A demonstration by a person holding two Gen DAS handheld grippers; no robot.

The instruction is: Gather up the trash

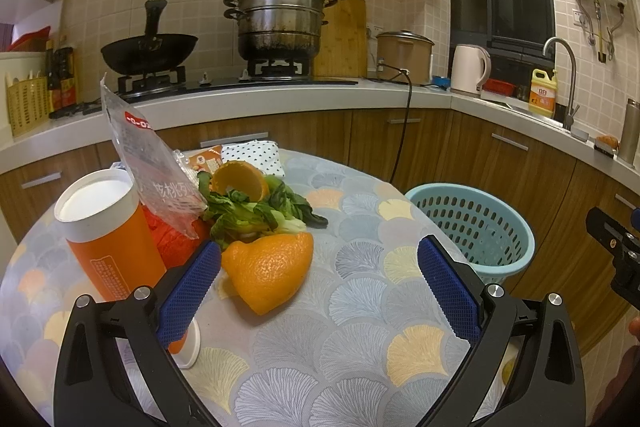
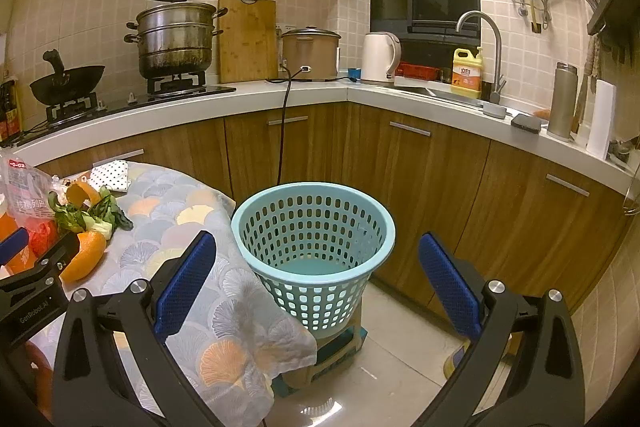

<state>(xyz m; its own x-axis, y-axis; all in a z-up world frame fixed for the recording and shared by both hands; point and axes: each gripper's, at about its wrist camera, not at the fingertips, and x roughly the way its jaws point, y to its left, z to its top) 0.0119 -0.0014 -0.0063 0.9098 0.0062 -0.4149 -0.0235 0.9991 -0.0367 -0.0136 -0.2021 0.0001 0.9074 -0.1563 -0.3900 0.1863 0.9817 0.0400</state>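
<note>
Around the gas hob: a black wok sits on its left burner and a stacked steel steamer pot on its right. A wooden cutting board leans on the tiled wall just right of the hob, then a rice cooker and a white kettle.

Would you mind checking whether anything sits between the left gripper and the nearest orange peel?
Nothing visible does. The left gripper is open, and the orange peel lies on bare tablecloth just beside its left finger.
</note>
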